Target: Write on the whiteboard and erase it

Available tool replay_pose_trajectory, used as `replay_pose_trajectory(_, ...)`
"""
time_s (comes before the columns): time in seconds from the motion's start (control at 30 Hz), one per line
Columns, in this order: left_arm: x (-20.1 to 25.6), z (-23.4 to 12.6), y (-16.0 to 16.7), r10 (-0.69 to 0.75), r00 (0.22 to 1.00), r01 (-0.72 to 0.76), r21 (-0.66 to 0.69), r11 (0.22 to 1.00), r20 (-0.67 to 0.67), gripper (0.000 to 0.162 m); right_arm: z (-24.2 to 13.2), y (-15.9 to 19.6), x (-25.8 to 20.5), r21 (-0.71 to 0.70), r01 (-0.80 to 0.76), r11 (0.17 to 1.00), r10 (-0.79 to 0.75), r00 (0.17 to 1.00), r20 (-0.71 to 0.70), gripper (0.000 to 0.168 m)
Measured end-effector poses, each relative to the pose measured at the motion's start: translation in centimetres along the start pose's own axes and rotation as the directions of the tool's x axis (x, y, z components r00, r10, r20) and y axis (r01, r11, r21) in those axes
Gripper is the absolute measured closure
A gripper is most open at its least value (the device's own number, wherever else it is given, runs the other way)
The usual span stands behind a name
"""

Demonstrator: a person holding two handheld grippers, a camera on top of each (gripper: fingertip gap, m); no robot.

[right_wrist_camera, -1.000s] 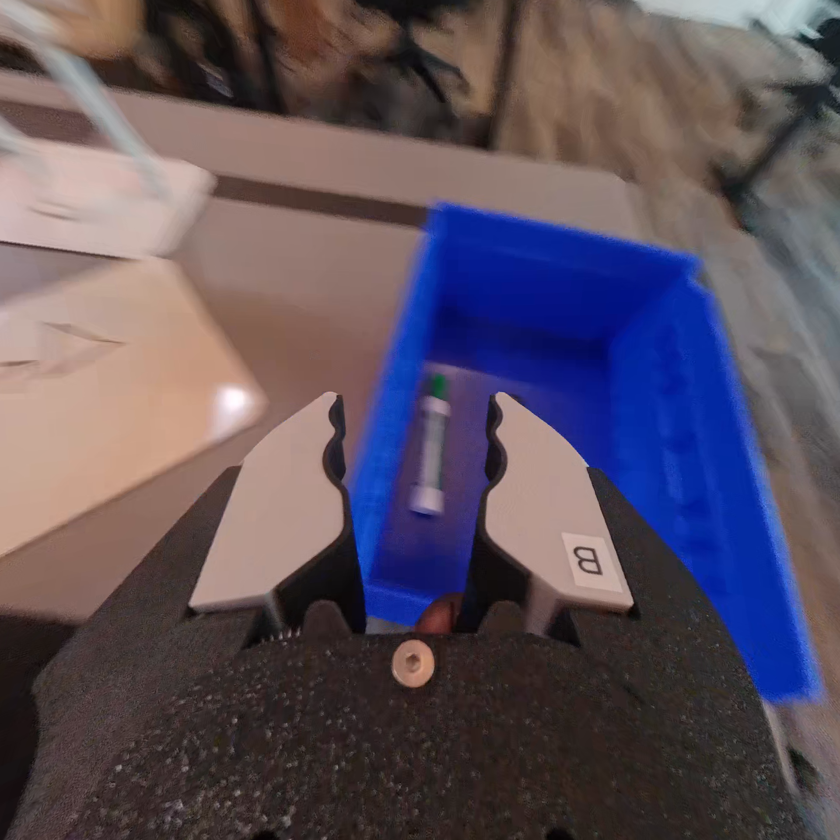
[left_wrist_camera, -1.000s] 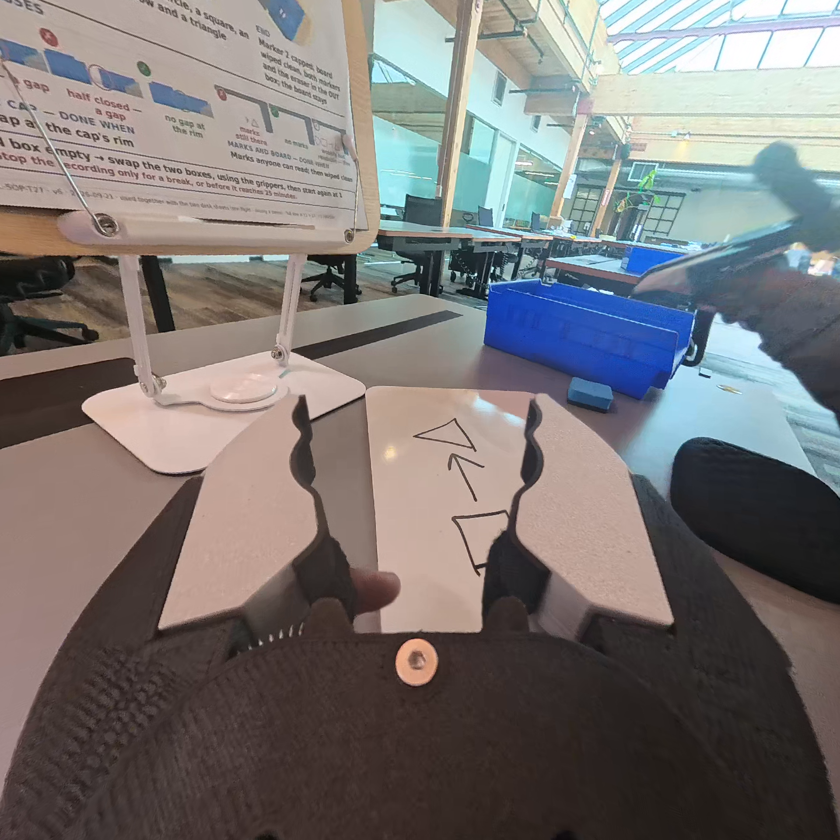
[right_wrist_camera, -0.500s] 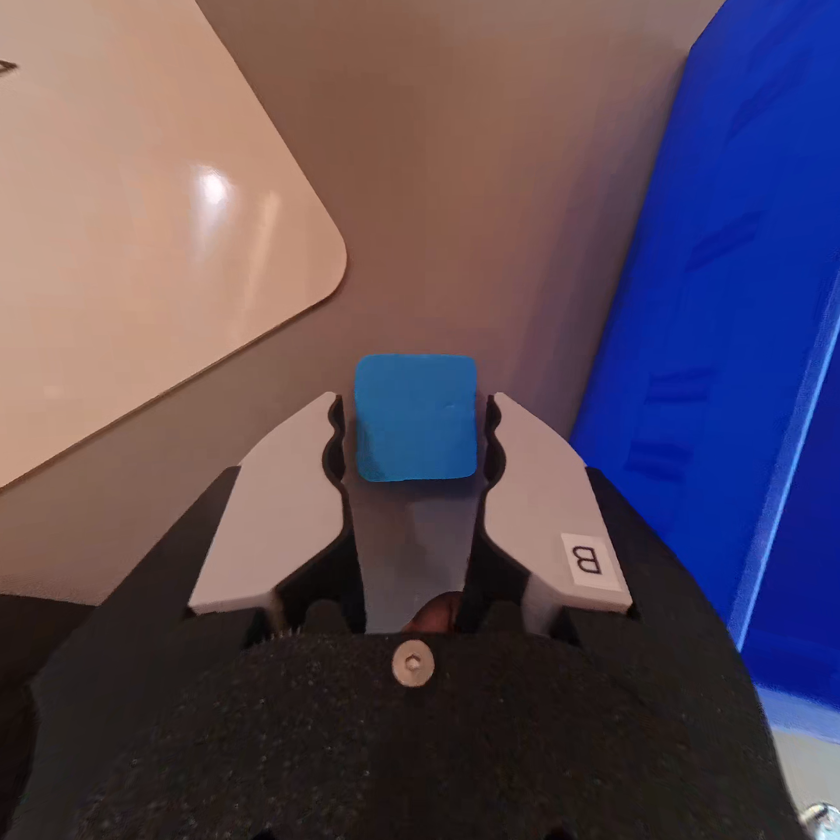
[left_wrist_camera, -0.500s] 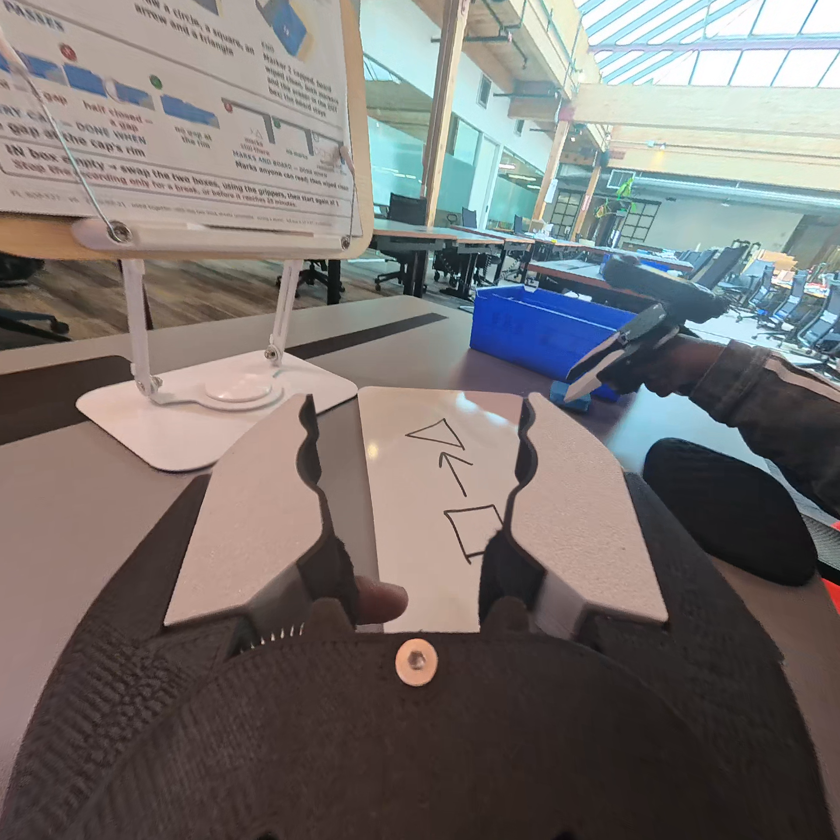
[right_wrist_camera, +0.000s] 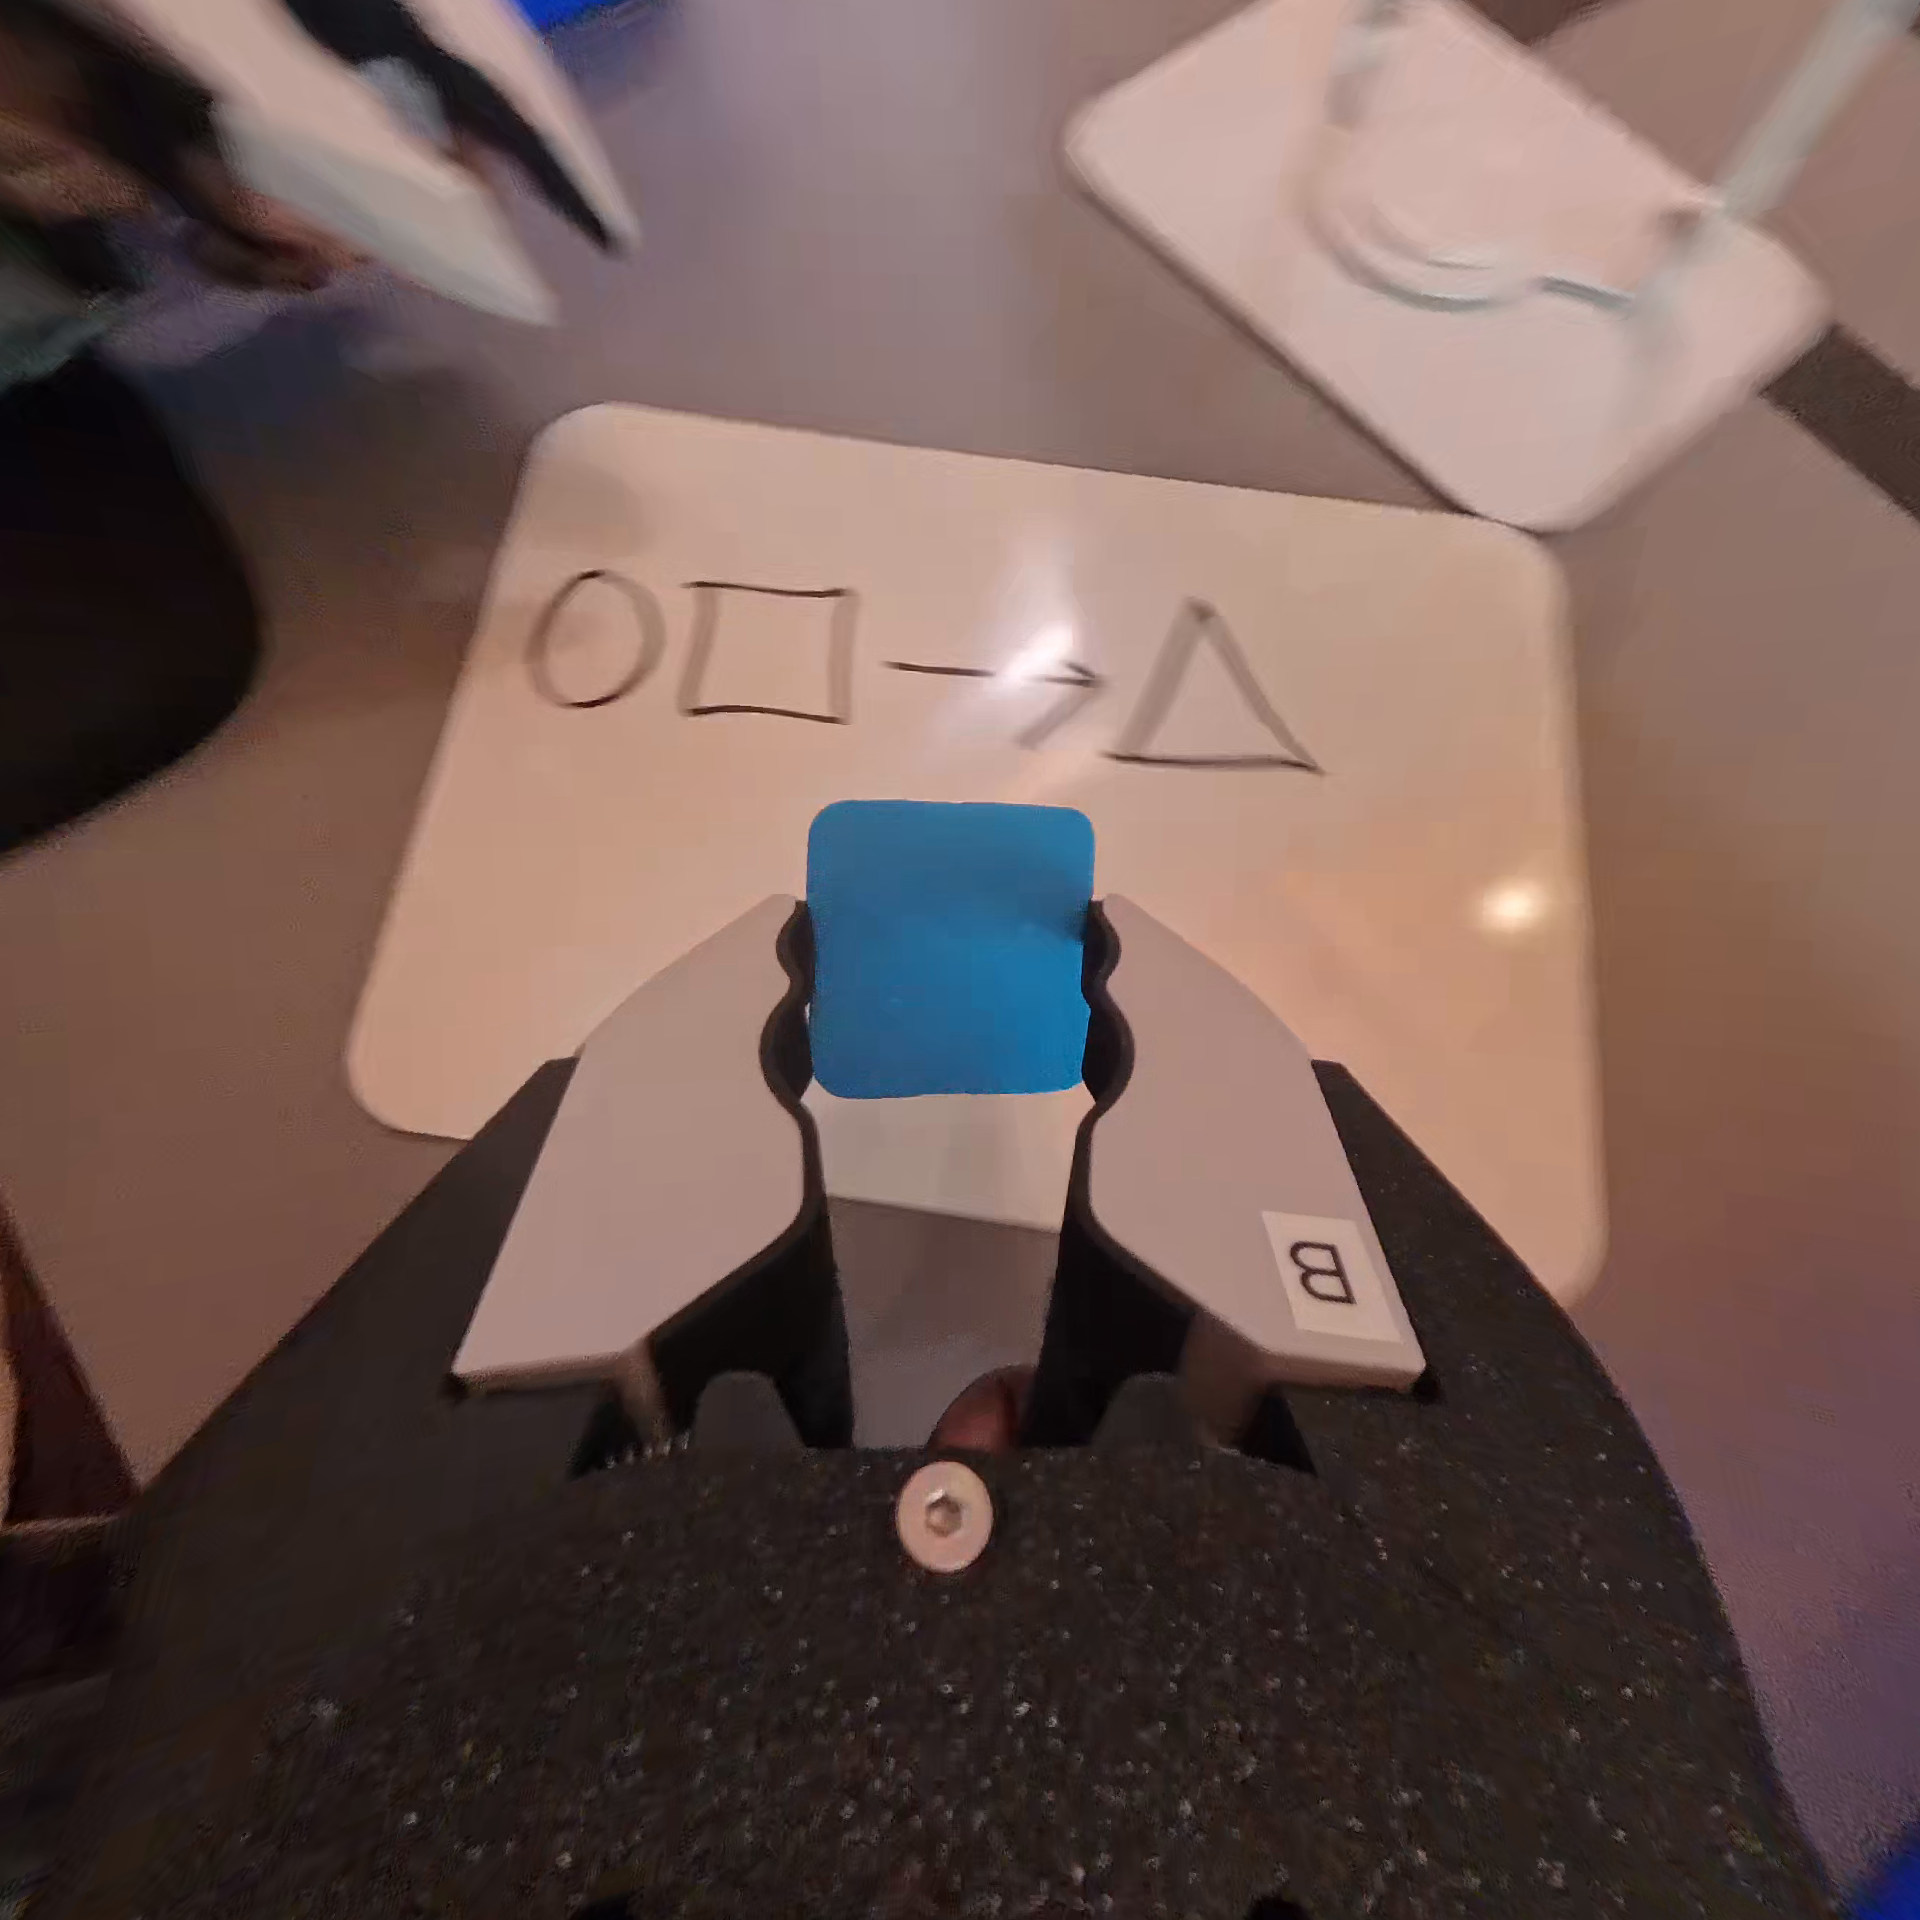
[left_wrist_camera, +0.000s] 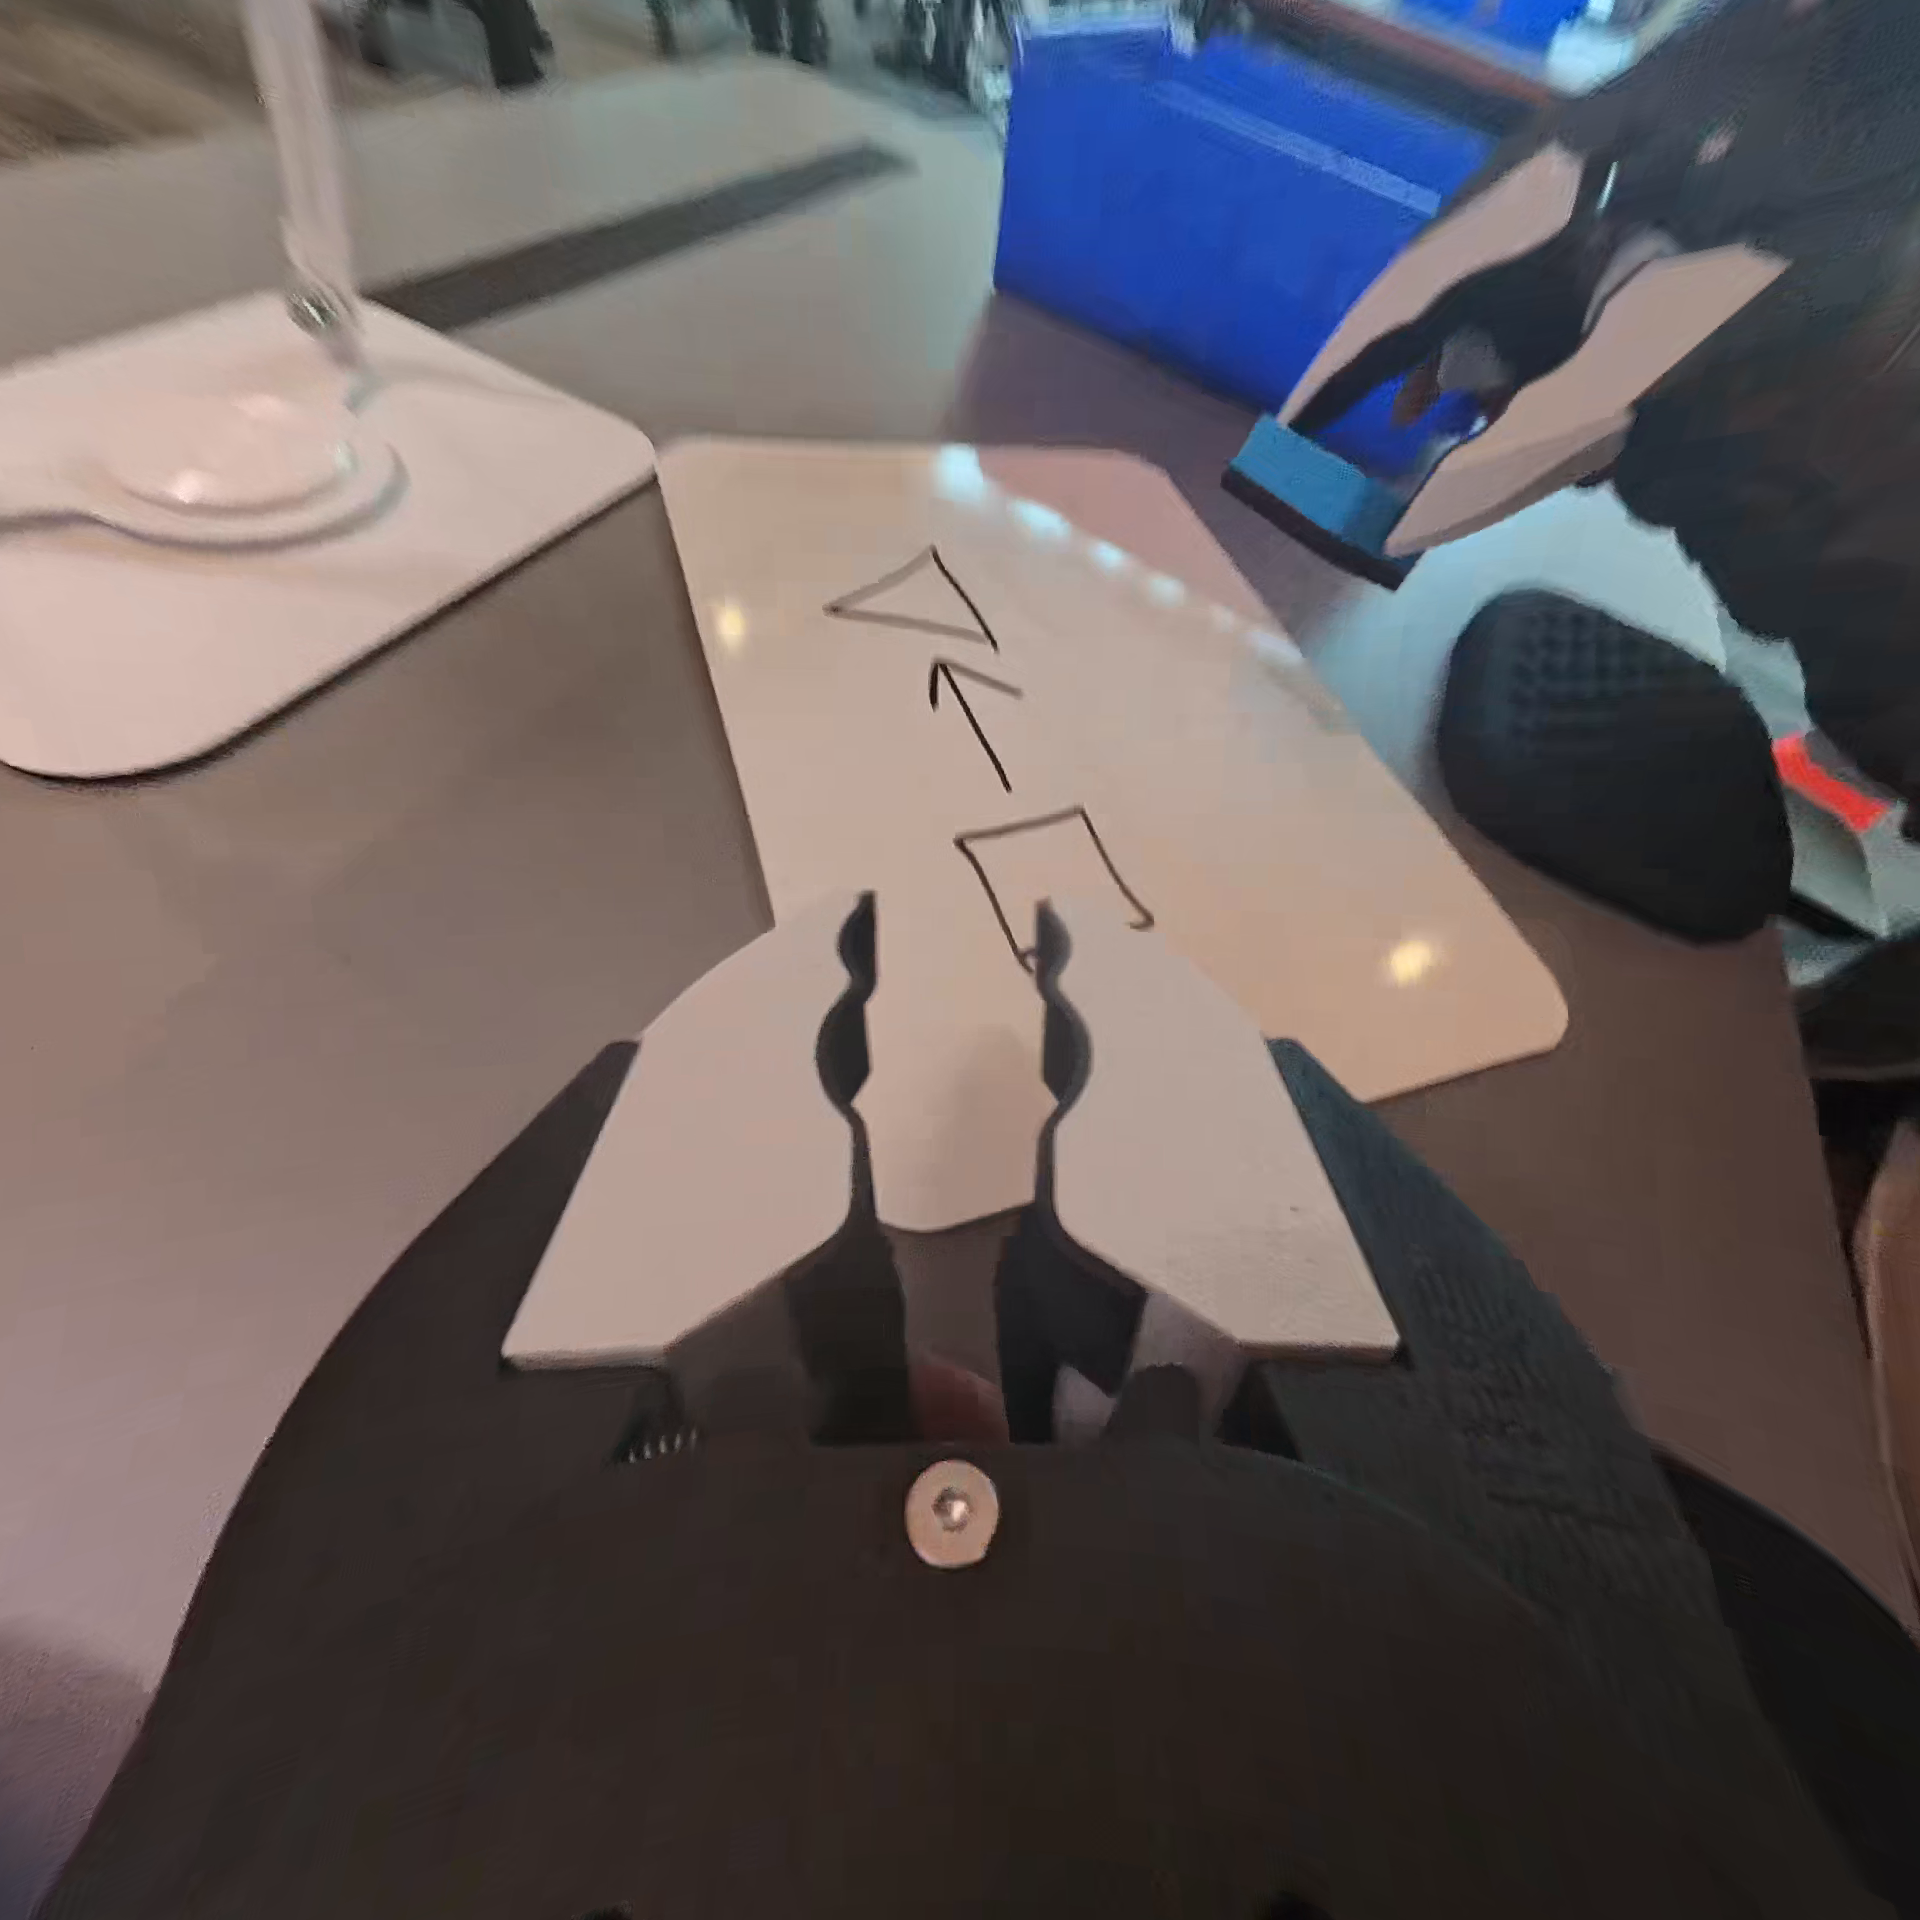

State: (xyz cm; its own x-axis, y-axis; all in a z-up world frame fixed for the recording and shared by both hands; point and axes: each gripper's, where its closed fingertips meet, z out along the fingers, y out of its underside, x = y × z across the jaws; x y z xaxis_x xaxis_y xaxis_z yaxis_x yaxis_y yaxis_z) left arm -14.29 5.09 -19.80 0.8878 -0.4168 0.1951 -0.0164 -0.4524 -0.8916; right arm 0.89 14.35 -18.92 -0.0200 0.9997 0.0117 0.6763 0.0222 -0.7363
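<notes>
The whiteboard lies flat on the grey table, with a black circle, square, arrow and triangle drawn on it. It also shows in the right wrist view. My right gripper is shut on a blue square eraser and holds it above the board's near edge, below the drawings. In the left wrist view the right gripper holds the eraser in the air past the board's far right corner. My left gripper is empty, its jaws a narrow gap apart over the board's near end, by the square.
A white stand base sits left of the board and also shows in the right wrist view. A blue bin stands behind the board. A black rounded object lies beside the board's right edge.
My right gripper closed on the eraser beside the bin and lifted it over the whiteboard. My left gripper tilted down toward the board and its jaws narrowed.
</notes>
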Motion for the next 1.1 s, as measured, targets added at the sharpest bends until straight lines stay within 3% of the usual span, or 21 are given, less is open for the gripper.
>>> replay_pose_trajectory(0.2, 0.3, 1.7, 4.1, 0.09, 0.996, -0.086, -0.253, 0.964, 0.003, 0.152, 5.6, -0.6, -7.1, -0.112, 0.227, 0.968, -0.203, 0.96, 0.192, 0.118)
replay_pose_trajectory(0.27, 0.3, 1.9, 4.8, 0.115, 0.993, -0.109, -0.3, 0.948, 0.001, 0.151, 6.5, -0.5, -7.8, -0.131, 0.261, 0.956, -0.231, 0.951, 0.207, 0.118)
replay_pose_trajectory(0.37, 0.3, 1.3, 5.3, 0.144, 0.99, -0.136, -0.366, 0.921, -0.004, 0.131, 7.2, 0.0, -8.8, -0.168, 0.293, 0.941, -0.248, 0.937, 0.248, 0.118)
replay_pose_trajectory(0.5, 0.5, 0.9, 6.4, 0.186, 0.981, -0.186, -0.474, 0.861, -0.047, 0.142, 7.7, 0.0, -9.4, -0.195, 0.323, 0.926, -0.265, 0.925, 0.274, 0.117)
replay_pose_trajectory(0.57, 1.6, 1.4, 6.4, 0.146, 0.986, -0.168, -0.471, 0.866, -0.082, 0.16, 7.9, -0.2, -9.4, -0.204, 0.328, 0.922, -0.268, 0.924, 0.274, 0.107)
replay_pose_trajectory(0.77, 1.4, 1.1, 6.6, 0.085, 0.995, -0.102, -0.471, 0.876, -0.056, 0.16, 7.4, -0.8, -9.2, -0.212, 0.348, 0.913, -0.286, 0.918, 0.276, 0.107)
replay_pose_trajectory(0.87, 1.3, 0.9, 6.7, 0.097, 0.994, -0.107, -0.472, 0.875, -0.045, 0.16, 7.8, -0.2, -9.3, -0.239, 0.371, 0.897, -0.302, 0.91, 0.283, 0.119)
replay_pose_trajectory(1.1, 1.1, 1.0, 6.7, 0.097, 0.995, -0.104, -0.464, 0.88, -0.039, 0.16, 9.5, -1.6, -9.9, -0.194, 0.37, 0.909, -0.308, 0.907, 0.287, 0.121)
